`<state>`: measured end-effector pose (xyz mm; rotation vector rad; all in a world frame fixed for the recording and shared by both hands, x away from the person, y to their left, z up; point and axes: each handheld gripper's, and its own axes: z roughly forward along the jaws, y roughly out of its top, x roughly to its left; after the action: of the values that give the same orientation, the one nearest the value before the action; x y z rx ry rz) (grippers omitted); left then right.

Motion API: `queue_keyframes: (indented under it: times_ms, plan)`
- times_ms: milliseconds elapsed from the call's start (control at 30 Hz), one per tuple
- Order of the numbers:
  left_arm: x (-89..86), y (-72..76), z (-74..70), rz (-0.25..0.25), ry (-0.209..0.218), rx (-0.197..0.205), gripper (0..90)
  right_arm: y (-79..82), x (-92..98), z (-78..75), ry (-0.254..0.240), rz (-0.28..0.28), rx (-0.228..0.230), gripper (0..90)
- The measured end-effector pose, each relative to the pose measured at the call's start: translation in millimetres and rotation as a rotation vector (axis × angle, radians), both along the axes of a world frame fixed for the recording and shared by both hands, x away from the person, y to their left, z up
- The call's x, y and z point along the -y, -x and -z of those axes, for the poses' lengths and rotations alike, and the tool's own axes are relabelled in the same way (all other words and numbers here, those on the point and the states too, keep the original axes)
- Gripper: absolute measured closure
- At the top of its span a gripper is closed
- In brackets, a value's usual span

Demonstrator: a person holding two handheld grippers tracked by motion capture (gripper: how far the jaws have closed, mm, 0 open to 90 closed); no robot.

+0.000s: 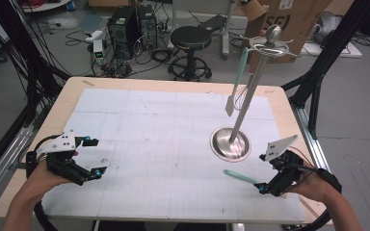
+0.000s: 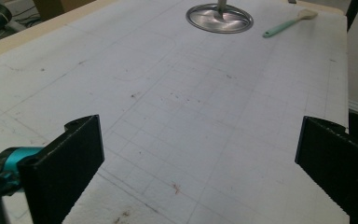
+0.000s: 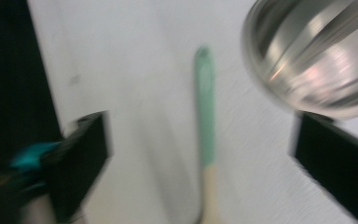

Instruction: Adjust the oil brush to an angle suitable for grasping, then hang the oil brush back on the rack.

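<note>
A spatula (image 1: 239,175) with a mint-green handle and a cream blade lies flat on the white gridded mat, just in front of the steel utensil stand's round base (image 1: 230,143). My right gripper (image 1: 264,173) hovers over its blade end and is open. In the right gripper view the spatula (image 3: 206,126) lies between the wide jaws (image 3: 200,158), untouched, with the steel base (image 3: 317,51) at the upper right. A second green spatula (image 1: 236,84) hangs from the stand's top ring. My left gripper (image 1: 95,157) rests open at the table's left edge, and nothing is between its jaws (image 2: 200,154).
The stand's pole (image 1: 250,89) leans up to a ball top with wire hooks. The left gripper view looks across the bare mat (image 2: 177,102) to the base (image 2: 219,18) and the lying spatula (image 2: 286,25). A stool (image 1: 191,38), computers and a cardboard box stand on the floor beyond.
</note>
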<state>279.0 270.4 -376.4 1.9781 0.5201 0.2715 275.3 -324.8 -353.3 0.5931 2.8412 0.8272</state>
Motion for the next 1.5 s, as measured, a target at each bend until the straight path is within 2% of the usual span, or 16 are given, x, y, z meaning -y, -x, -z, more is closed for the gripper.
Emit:
queue_keyframes:
  times_ms: [33, 67, 100, 200, 267, 600, 700, 833, 900, 1000, 1133, 1500]
  plan:
    - [0.0, 0.1, 0.0, -0.002, 0.004, -0.002, 1.7, -0.9, 0.7, -4.1, -0.025, 0.014, 0.022, 0.1]
    - [-0.1, 0.0, -0.1, 0.0, 0.004, -0.001, 1.7, -0.8, 0.9, -6.9, -0.05, 0.017, 0.016, 0.1]
    - [-0.2, 0.0, -0.2, -0.001, 0.004, 0.0, 1.7, -0.6, 1.1, -9.6, -0.053, 0.008, 0.034, 0.1]
    - [0.0, -0.2, -0.1, 0.0, 0.004, -0.002, 1.7, 0.1, 0.9, -15.1, -0.066, 0.006, 0.04, 0.1]
    - [0.0, -0.2, -0.2, 0.001, 0.004, -0.001, 1.7, 0.6, 1.0, -17.2, -0.06, -0.009, 0.04, 0.1]
    - [-0.3, -0.2, -0.6, -0.004, 0.002, 0.001, 1.7, 0.3, 3.5, -21.1, -0.037, -0.007, 0.043, 0.1]
    - [-0.1, 0.1, -0.8, 0.0, 0.004, 0.002, 1.7, -1.9, 3.2, -20.7, -0.022, -0.01, 0.037, 0.1]
    - [-0.4, 0.3, -1.0, -0.002, 0.004, 0.002, 1.7, -4.5, 2.5, -19.7, 0.002, 0.015, 0.041, 0.1]
    - [-0.7, -0.1, -0.9, -0.003, 0.003, 0.002, 1.7, -6.7, 2.4, -17.9, 0.001, 0.02, 0.034, 0.1]
    - [-0.1, -0.2, -0.8, 0.003, 0.003, 0.001, 1.7, -9.2, 0.6, -14.9, 0.027, 0.02, 0.021, 0.1]
    - [0.9, 0.2, -0.5, -0.001, 0.004, 0.0, 1.7, -11.0, -4.1, -7.8, 0.052, 0.033, 0.005, 0.1]
    - [1.1, 0.6, -1.2, 0.003, -0.001, 0.005, 1.7, -15.3, -16.5, 12.9, 0.131, 0.013, -0.031, 0.1]
